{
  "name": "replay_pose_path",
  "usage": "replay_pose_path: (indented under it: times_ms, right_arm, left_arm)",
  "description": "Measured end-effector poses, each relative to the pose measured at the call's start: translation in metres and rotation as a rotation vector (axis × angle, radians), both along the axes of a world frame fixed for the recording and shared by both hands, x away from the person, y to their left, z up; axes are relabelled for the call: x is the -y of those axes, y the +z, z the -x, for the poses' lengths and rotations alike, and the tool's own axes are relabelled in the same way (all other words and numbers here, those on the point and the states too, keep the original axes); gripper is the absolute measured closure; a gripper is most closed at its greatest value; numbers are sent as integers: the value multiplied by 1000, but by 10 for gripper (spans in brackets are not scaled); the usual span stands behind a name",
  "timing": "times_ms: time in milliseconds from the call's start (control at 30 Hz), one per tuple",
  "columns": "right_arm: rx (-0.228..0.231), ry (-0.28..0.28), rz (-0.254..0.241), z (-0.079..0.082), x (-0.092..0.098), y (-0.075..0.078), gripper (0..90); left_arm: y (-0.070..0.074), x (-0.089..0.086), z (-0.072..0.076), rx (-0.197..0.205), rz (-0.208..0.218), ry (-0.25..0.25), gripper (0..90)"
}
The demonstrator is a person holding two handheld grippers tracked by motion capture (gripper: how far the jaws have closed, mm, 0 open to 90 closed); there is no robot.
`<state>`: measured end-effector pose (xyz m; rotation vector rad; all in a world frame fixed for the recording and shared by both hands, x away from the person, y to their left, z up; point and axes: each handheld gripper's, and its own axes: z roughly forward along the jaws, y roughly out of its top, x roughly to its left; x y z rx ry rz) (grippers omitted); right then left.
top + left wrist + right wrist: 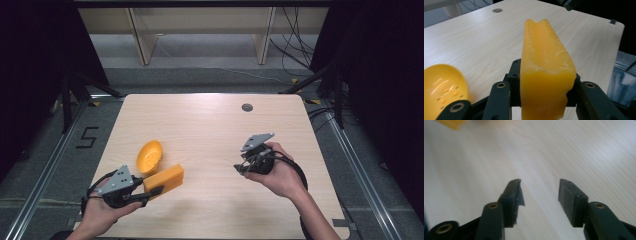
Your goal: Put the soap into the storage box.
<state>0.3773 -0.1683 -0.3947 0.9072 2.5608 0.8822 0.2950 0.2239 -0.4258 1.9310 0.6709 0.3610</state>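
My left gripper (156, 190) (546, 86) is shut on an orange wedge-shaped block (164, 179) (544, 65) near the table's front left; its two black jaws clamp the block's near end, and the block points away across the table. A yellow perforated bowl-like scoop (149, 156) (442, 86) lies just behind and to the left of the block. My right gripper (240, 169) (539, 192) hovers over the table's right half, open, with bare wood between its fingers (512, 195).
The light wooden table (210, 125) has a round cable hole (247, 107) (497, 10) near its back edge. Dark curtains flank both sides, and cables lie on the floor behind at the right. A "5" is marked on the floor at left.
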Motion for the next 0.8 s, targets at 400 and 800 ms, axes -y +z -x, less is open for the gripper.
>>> replay_pose_path:
  times_ms: [400,800]
  right_arm:
    - [15,-220,-101,7,29,-28,578]
    - [23,-274,-69,11,36,-42,576]
  left_arm:
    - [3,-32,9,45,28,255,603]
    - [3,-46,-6,67,54,458,603]
